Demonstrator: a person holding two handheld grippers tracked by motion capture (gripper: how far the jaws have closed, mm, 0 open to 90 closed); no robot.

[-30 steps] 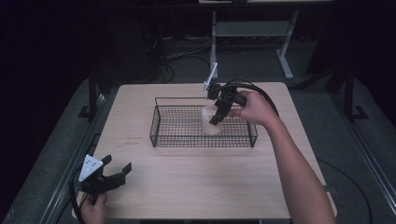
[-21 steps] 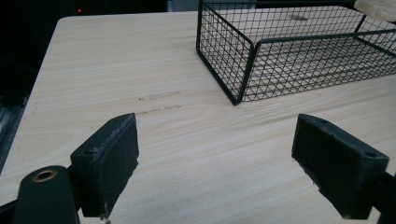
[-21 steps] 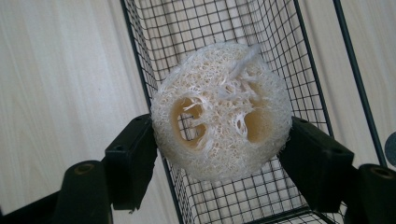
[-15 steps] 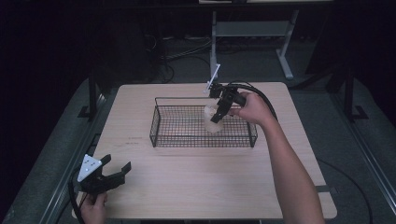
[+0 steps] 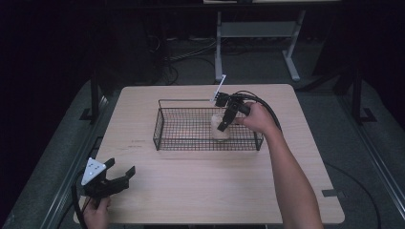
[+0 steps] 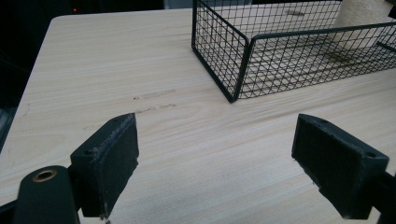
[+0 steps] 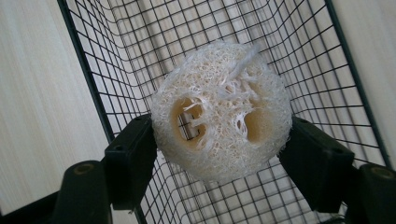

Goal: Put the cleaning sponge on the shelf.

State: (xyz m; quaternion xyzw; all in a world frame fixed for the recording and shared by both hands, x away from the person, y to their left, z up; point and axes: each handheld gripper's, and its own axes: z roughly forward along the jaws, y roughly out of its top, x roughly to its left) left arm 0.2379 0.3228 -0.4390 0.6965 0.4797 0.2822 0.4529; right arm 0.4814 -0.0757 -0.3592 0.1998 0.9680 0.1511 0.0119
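One wooden table (image 5: 200,191) carries everything here, and on it stands a black wire basket (image 5: 167,125), low and open at the top so a thing can be put in from above. The right gripper (image 5: 223,125) reaches down into the basket, its jaws pressed on both sides of a pale sponge (image 7: 219,135), probably to set it on the basket floor. The left gripper (image 5: 119,175) rests near the table's front corner, jaws wide and holding nothing.

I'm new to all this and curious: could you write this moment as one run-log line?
right gripper: shut on loofah, inside wire basket | left gripper: open, holding nothing, over table
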